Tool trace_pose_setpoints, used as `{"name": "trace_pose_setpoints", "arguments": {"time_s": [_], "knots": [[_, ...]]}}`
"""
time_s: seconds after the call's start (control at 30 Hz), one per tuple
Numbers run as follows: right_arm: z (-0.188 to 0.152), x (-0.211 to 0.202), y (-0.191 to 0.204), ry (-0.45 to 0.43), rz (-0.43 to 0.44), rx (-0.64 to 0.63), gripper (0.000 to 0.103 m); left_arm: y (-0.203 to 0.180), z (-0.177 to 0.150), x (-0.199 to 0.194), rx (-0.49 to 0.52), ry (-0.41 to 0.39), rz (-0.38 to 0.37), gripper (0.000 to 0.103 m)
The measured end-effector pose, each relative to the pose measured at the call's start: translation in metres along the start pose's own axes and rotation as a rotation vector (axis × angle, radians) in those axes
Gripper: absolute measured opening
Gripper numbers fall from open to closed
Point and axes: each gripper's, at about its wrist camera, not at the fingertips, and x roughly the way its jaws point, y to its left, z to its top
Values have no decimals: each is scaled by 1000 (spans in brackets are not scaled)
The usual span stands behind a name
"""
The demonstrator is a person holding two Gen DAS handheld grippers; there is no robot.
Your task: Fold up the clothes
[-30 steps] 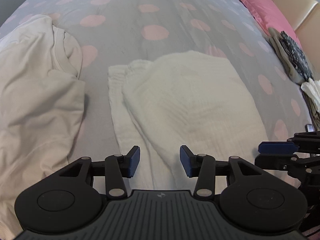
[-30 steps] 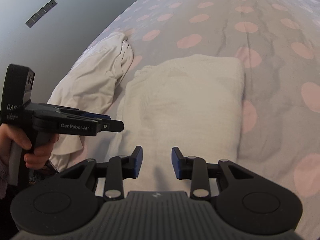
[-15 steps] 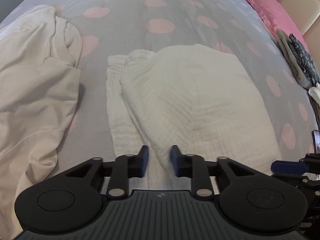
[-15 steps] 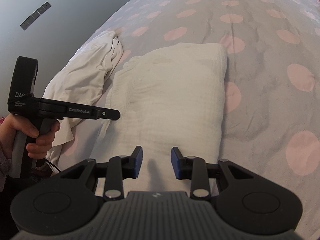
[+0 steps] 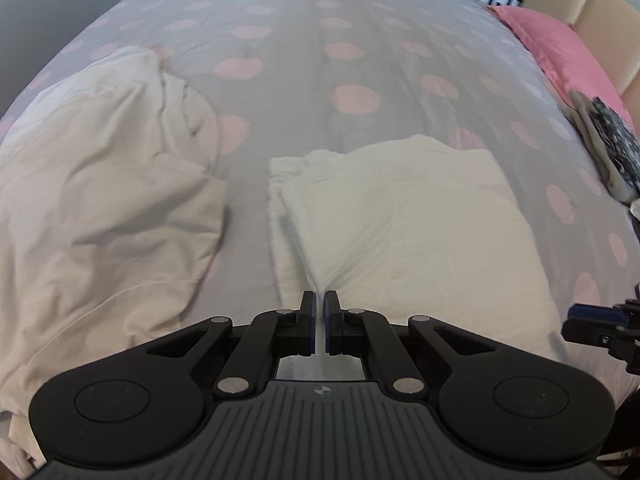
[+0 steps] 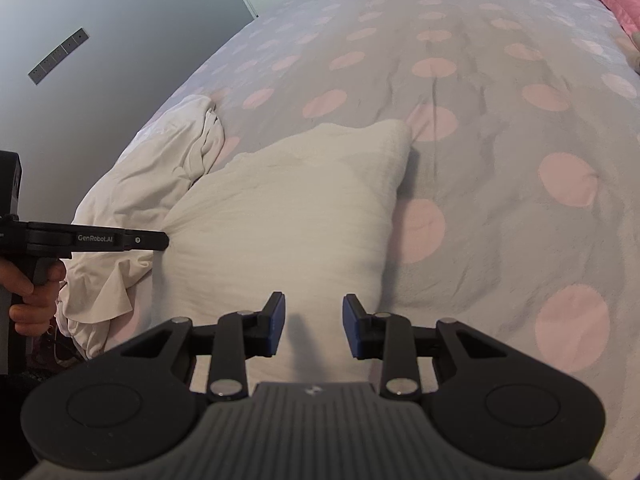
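A cream crinkled garment (image 5: 408, 220), partly folded, lies on the grey bedspread with pink dots (image 5: 352, 60). My left gripper (image 5: 319, 322) is shut on the garment's near left edge, with a thin ridge of cloth pinched between the pads. In the right wrist view the same garment (image 6: 288, 208) lies ahead. My right gripper (image 6: 314, 326) is open over its near edge, holding nothing. The left gripper shows there from the side (image 6: 156, 240), touching the garment's left edge.
A crumpled white T-shirt (image 5: 100, 200) lies to the left of the garment. A pink pillow (image 5: 560, 52) and a stack of folded clothes (image 5: 608, 144) sit at the right by the beige headboard. A grey wall (image 6: 100, 40) borders the bed's left side.
My left gripper has closed from wide open onto the garment's near edge. Both grippers have pulled back and lower towards the near edge; the right jaws stayed open.
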Motion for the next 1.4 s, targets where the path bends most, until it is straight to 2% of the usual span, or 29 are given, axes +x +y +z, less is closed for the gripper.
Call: {"name": "trace_pose_setpoints", "arguments": {"time_s": [0.1, 0.27, 0.4, 0.43, 0.5, 0.7, 0.77, 0.97, 1.0, 1.1, 1.17, 1.3, 1.4], "knots": [[-3, 9, -1, 27, -2, -6, 35, 1, -5, 19, 24, 47, 15, 2], [-9, 27, -7, 64, -48, -28, 37, -6, -9, 34, 47, 73, 3, 5], [-11, 31, -11, 73, -57, -18, 38, -6, -12, 26, 47, 97, -35, 26], [-9, 29, -11, 70, -51, -12, 40, -7, -13, 22, 51, 102, -47, 28], [-7, 24, -11, 65, -38, 2, 43, -7, -16, 15, 60, 112, -72, 40], [-8, 18, -11, 75, -36, 25, 45, -13, -32, -5, 94, 148, -117, 45], [-11, 15, -12, 83, -32, 32, 45, -15, -42, -6, 107, 189, -126, 45], [-27, 5, -17, 113, -41, 36, 48, -19, -73, -1, 158, 309, -137, 44], [-30, 6, -19, 124, -42, 40, 48, -19, -75, 3, 158, 327, -141, 34], [-34, 11, -22, 156, -44, 54, 48, -22, -77, 9, 166, 356, -132, 13], [-37, 12, -22, 168, -43, 59, 48, -24, -76, 8, 178, 360, -128, 5], [-35, 4, -15, 143, -49, 28, 48, -18, -70, -15, 152, 323, -160, 4], [-37, 6, -14, 161, -56, 17, 48, -12, -74, -18, 137, 357, -142, 4]]}}
